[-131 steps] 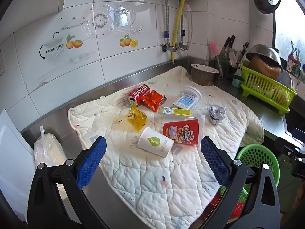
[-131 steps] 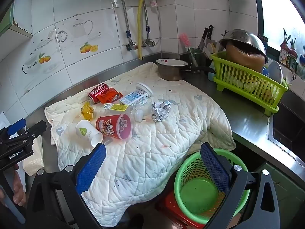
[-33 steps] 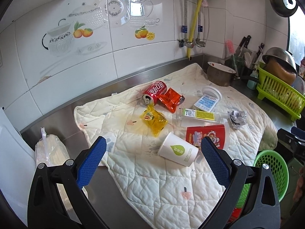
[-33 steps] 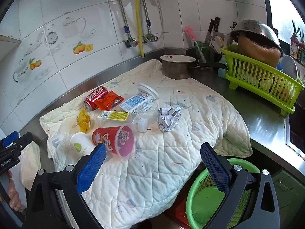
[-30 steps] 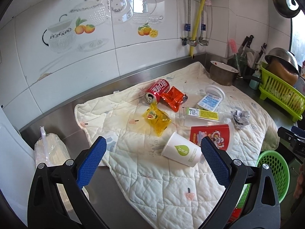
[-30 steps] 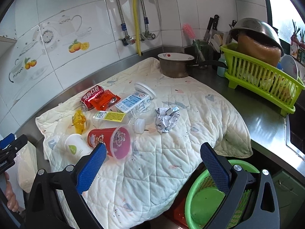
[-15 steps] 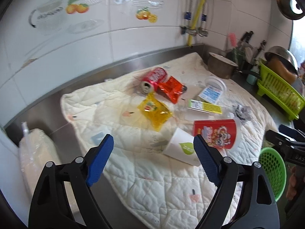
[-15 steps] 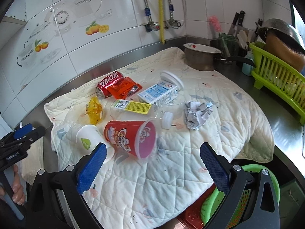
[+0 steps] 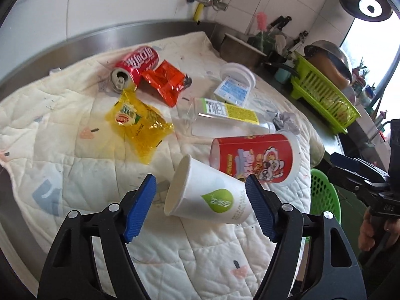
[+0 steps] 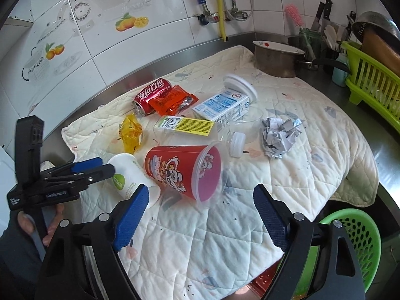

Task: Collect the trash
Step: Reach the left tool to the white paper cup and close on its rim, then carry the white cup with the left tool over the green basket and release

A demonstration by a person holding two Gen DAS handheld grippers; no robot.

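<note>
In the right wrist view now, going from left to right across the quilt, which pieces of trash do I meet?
White paper cup → red printed cup → white bottle cap → crumpled foil ball.

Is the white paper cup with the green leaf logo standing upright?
No, the white paper cup lies on its side on the quilted mat.

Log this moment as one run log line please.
left gripper: closing around white paper cup, no contact | right gripper: closing, nearing red cup | green basket: beside counter
</note>
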